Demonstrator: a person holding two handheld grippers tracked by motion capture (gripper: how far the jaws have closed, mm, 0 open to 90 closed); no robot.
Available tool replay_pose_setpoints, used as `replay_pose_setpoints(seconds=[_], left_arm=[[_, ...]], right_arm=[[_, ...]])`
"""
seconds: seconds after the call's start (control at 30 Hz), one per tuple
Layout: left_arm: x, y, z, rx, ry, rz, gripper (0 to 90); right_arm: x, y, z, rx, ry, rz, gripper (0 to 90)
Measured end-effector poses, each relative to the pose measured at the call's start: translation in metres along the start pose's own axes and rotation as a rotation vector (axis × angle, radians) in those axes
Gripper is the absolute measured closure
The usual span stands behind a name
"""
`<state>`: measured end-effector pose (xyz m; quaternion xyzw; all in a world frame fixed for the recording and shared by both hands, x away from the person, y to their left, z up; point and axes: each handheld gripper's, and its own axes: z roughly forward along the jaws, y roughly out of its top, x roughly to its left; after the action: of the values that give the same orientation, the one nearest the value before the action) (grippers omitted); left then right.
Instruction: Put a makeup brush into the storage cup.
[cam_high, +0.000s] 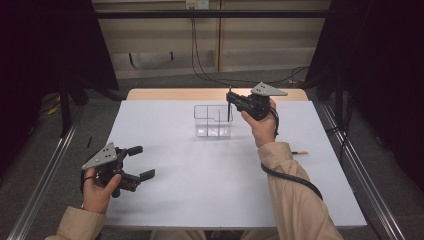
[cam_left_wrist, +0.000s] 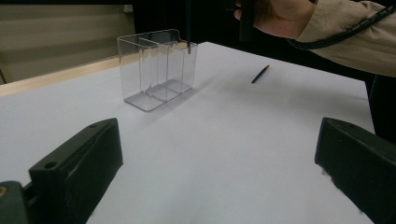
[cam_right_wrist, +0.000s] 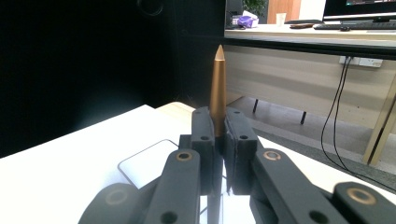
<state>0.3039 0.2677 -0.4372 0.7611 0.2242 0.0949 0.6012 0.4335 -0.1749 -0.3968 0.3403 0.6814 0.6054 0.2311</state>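
Right claw (cam_high: 230, 98) is up over the far part of the white counter (cam_high: 200, 185), clamped tight on a pen (cam_high: 229, 111) that hangs upright, w/ its lower end dipping into the right-hand compartment of the clear plastic organizer (cam_high: 212, 121). In the right gripper view the pen's gold pointed end (cam_right_wrist: 218, 88) sticks up from between the closed black pads, organizer rim (cam_right_wrist: 140, 161) just below. From the left gripper view the dark pen shaft (cam_left_wrist: 188, 25) drops just inside the organizer (cam_left_wrist: 156, 67) at its right end; can't tell if it touches the bottom. Left claw (cam_high: 141, 161) sits low near the front-left corner of the counter, spread wide, nothing in it, well apart from the organizer. A second pen (cam_left_wrist: 260, 74) lies flat on the counter to the right, near the edge, apart from everything else.
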Motion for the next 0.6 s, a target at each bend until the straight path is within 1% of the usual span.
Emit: replay_pose_setpoints(seconds=[0.3,0.6], left_arm=[[0.0000,0.0003,0.0000,0.002,0.002,0.004,0.8],[-0.0002,0.0001,0.0000,0.002,0.002,0.004,0.8]], right_arm=[[-0.0023,-0.0032,-0.0010,0.001,0.000,-0.001,83.9],[-0.0043,-0.0096,-0.0021,0.014,0.001,0.001,83.9]])
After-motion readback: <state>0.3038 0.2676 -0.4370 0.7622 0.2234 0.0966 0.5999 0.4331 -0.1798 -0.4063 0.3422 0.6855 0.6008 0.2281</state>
